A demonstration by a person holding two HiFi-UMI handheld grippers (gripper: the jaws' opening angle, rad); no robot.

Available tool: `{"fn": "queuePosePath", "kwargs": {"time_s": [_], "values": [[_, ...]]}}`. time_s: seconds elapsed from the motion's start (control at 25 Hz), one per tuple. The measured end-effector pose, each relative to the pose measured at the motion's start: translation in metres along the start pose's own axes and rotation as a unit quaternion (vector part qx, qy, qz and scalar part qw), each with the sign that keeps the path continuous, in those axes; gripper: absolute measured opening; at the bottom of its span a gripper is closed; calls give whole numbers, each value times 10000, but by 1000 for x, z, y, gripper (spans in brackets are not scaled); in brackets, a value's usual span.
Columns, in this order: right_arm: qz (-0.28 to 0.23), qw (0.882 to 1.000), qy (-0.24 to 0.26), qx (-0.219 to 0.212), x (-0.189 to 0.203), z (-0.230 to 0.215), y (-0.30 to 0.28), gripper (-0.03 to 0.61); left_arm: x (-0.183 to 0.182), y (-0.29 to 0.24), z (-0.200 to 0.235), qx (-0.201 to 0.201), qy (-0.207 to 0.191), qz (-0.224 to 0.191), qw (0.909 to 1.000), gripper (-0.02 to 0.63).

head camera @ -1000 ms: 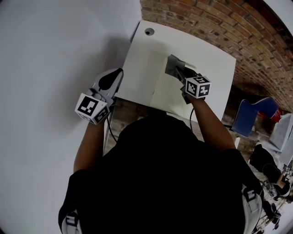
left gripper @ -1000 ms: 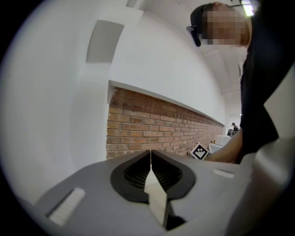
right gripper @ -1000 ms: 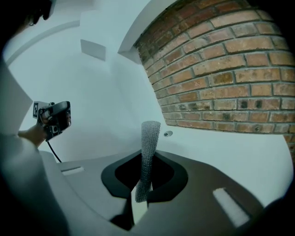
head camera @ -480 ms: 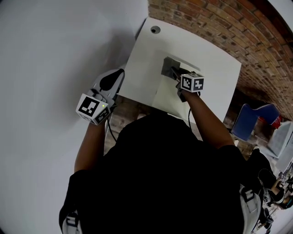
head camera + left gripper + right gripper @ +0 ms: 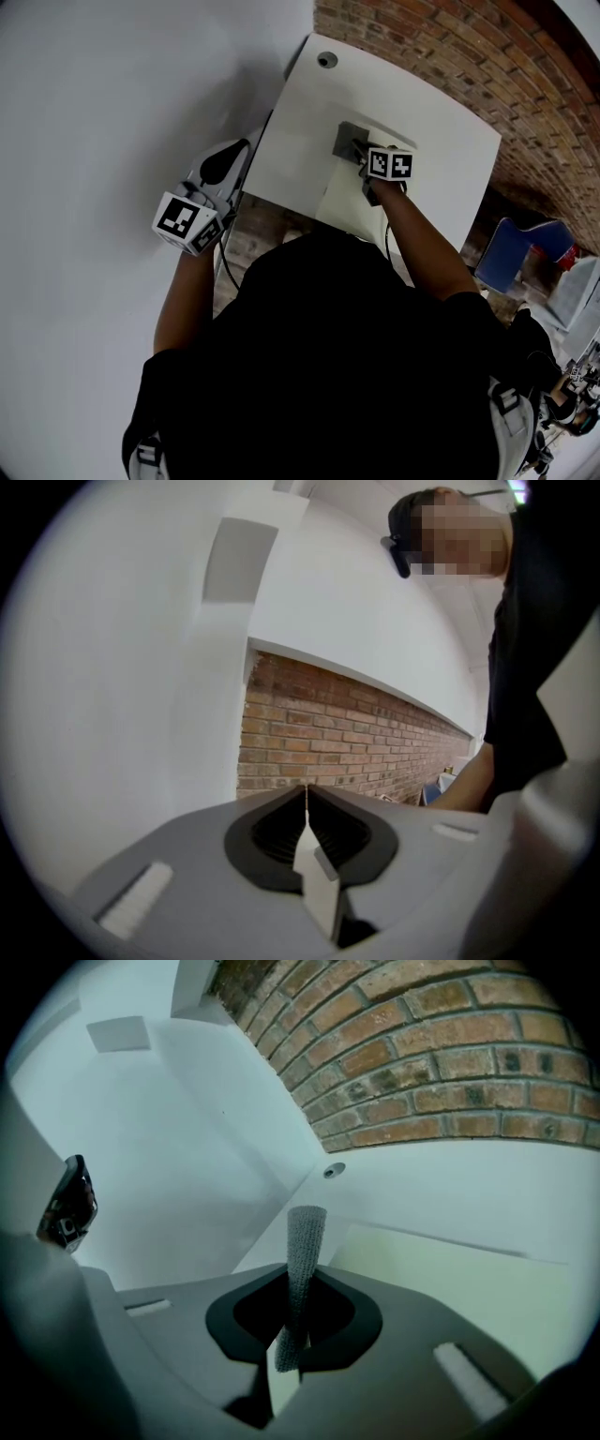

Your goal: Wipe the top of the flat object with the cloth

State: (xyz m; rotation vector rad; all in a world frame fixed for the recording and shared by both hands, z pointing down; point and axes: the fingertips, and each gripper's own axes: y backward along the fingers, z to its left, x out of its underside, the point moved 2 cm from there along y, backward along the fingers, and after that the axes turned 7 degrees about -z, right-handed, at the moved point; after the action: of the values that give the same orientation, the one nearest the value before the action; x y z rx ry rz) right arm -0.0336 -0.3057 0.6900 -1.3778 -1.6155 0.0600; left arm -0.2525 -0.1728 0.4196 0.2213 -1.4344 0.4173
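Grey knitted cloth (image 5: 306,1237) is pinched between the jaws of the right gripper (image 5: 298,1288), and a narrow fold of it stands up past the tips in the right gripper view. In the head view the rest of the cloth shows as a small grey patch just ahead of that gripper. It lies at the far end of the flat object (image 5: 337,192), a pale cream panel resting on the white table (image 5: 441,131). The left gripper (image 5: 307,803) has its jaws pressed together on nothing and is held beside the table's left edge, clear of the work.

From this, the wipe appears to be under way near the panel's far edge, with most of the top nearer the person not yet covered. To do the step well, the person should hold the pinch firm so the cloth does not slip out. The gripper should be tilted low enough that the cloth, not the jaw tips, bears on the surface, then drawn along the panel in straight, overlapping strokes. Light, even pressure looks wise. The panel seems thin and loose on the smooth table, so a hard push could slide it toward the hole (image 5: 326,59) or the brick wall (image 5: 469,47). The idle left gripper could steady a near corner.
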Motion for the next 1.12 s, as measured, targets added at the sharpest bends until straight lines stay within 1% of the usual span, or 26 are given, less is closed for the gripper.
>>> {"fn": "queuePosePath", "kwargs": {"time_s": [0.16,0.32,0.52,0.72,1.12], "values": [[127,9998,-59,140,9,-9,-4,9,0,-1,-1,46,-11,-18,10000,6],[149,9995,-127,264,14,-16,-2,9,-1,2,4,52,-5,-11,10000,5],[161,9989,-86,441,21,-30,8,9,3,-3,2,122,17,-35,9999,6],[110,9979,-146,615,27,-49,24,9,8,-12,-9,285,21,28,9996,6],[27,9944,-267,1027,40,-93,66,9,14,-40,-32,619,51,-15,9981,6]]}}
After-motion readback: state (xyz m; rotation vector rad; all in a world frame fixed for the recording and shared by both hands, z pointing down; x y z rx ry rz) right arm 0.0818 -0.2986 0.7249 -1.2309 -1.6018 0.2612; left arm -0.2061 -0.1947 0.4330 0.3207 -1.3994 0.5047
